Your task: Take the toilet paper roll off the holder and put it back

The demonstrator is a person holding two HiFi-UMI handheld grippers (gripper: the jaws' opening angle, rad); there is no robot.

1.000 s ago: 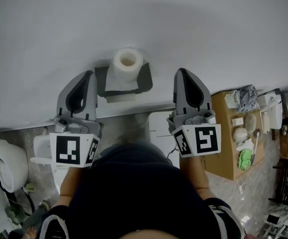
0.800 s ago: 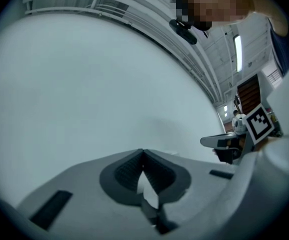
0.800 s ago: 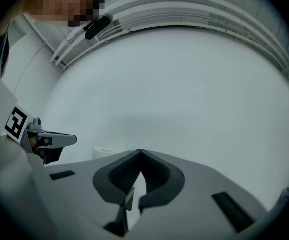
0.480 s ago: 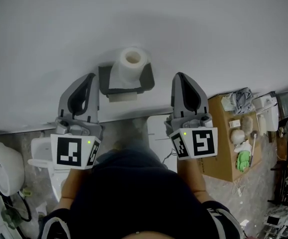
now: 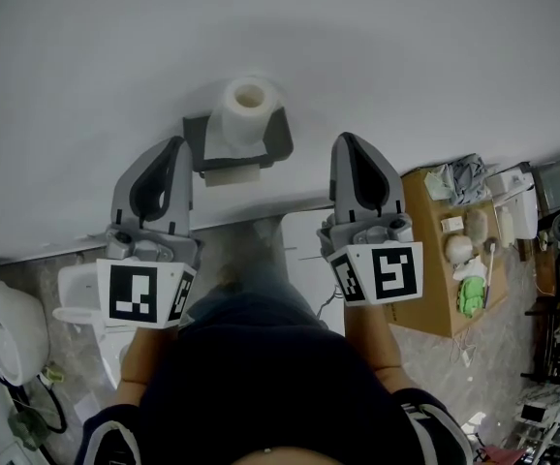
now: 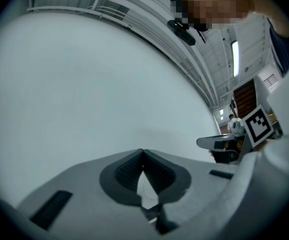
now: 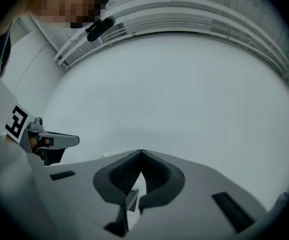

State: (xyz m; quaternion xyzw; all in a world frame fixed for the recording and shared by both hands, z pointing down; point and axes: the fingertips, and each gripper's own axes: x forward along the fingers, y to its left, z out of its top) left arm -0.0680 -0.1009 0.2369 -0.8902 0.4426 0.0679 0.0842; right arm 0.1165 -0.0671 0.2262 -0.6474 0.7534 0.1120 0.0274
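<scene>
A white toilet paper roll (image 5: 244, 108) stands upright on a dark grey wall holder (image 5: 280, 141) on the pale wall, seen in the head view. My left gripper (image 5: 171, 146) is below and to the left of the holder, shut, tips together and nothing between them. My right gripper (image 5: 349, 141) is to the right of the holder, shut and empty too. Neither touches the roll. The left gripper view shows closed jaws (image 6: 143, 152) facing bare wall, and the right gripper view shows the same (image 7: 140, 152).
A white toilet (image 5: 86, 303) stands on the floor at lower left. A brown cardboard box (image 5: 440, 298) with small items on top sits at right, with clutter beyond it. The person's dark-clothed body fills the bottom of the head view.
The head view has shifted slightly, so the roll and holder sit a little higher in frame. Both grippers stay shut and level with each other.
</scene>
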